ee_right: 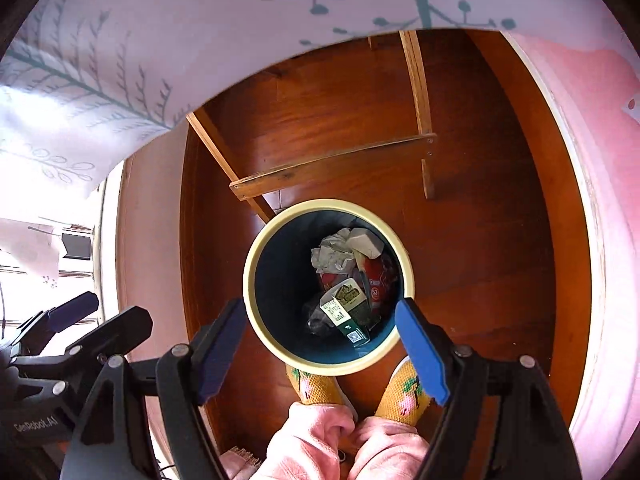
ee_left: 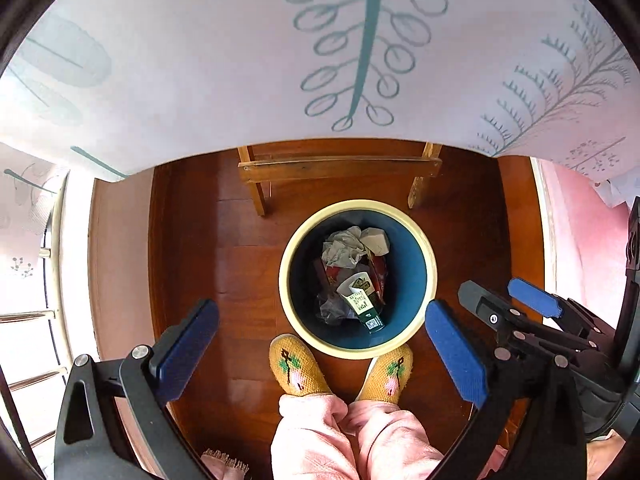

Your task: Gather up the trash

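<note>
A round bin with a cream rim and blue inside stands on the wooden floor, seen from above; it also shows in the right wrist view. It holds crumpled paper, a red wrapper and a green-and-white carton. My left gripper is open and empty, held above the bin's near edge. My right gripper is open and empty, also above the bin's near rim. The right gripper shows at the right of the left wrist view.
A table with a leaf-print cloth overhangs the far side, its wooden legs and crossbar just behind the bin. The person's feet in yellow slippers stand against the bin. A pink surface lies to the right, metal railings to the left.
</note>
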A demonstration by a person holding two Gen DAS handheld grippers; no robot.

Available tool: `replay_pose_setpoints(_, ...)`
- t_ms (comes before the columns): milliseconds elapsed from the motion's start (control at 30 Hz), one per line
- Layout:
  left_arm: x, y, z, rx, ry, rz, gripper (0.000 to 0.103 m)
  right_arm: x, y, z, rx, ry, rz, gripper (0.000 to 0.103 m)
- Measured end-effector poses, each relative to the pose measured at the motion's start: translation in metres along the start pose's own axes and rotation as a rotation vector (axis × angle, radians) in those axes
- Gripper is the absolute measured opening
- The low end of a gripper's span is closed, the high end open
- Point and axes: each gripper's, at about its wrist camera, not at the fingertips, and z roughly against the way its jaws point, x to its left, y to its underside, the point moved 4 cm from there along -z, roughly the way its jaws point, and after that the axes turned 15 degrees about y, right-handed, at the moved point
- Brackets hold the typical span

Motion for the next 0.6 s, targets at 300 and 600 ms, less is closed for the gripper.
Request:
replay_pose_setpoints(300,-0.01,-0.01,0.068,-0.055,0.005,0.014,0.102,0.011,-0.004,0.065,-0.049,0.009,-0.004,0.077)
replay_pose_setpoints(600,-0.027,-0.023,0.148,-0.121,-0.041,-0.048,0.102,0.023,-0.014,0.146,-0.129,0.008,0.019,0.077)
